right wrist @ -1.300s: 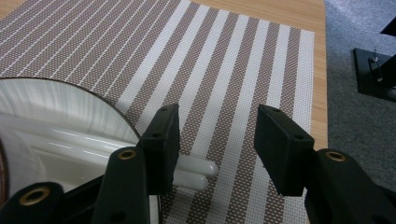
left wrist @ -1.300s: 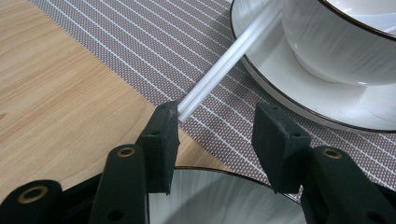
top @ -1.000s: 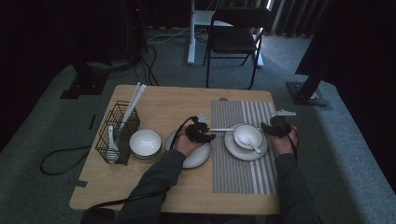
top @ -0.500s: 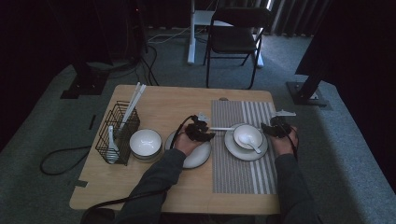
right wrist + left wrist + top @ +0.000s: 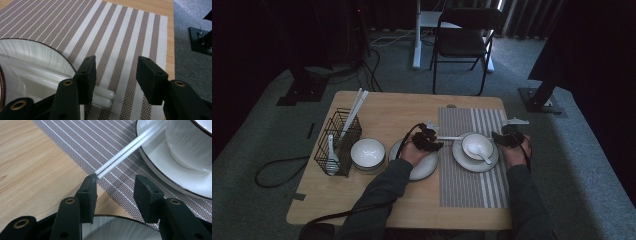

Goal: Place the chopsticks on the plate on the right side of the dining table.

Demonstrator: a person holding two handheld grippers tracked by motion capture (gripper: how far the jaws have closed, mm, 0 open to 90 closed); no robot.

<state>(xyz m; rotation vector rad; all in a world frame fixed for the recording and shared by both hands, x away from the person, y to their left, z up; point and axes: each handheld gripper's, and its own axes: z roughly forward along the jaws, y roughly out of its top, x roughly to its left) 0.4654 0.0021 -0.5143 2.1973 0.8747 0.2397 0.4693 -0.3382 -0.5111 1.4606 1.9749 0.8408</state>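
A black wire basket point(image 5: 337, 145) stands at the surface's point(image 5: 387, 107) left edge, holding white chopsticks and a spoon. A white bowl point(image 5: 368, 152) sits just beside it. A folding chair point(image 5: 463, 42) stands beyond.

bare striped placemat point(image 5: 472, 187) near side; wire basket point(image 5: 337, 142) blocking far left

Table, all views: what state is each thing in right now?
Chopsticks: lying paired across the plate rim, ungripped.
Left gripper: open, by one end of them.
Right gripper: open, by the other end.
Bowl: upright on the plate, spoon inside.
Basket: upright, holding utensils.
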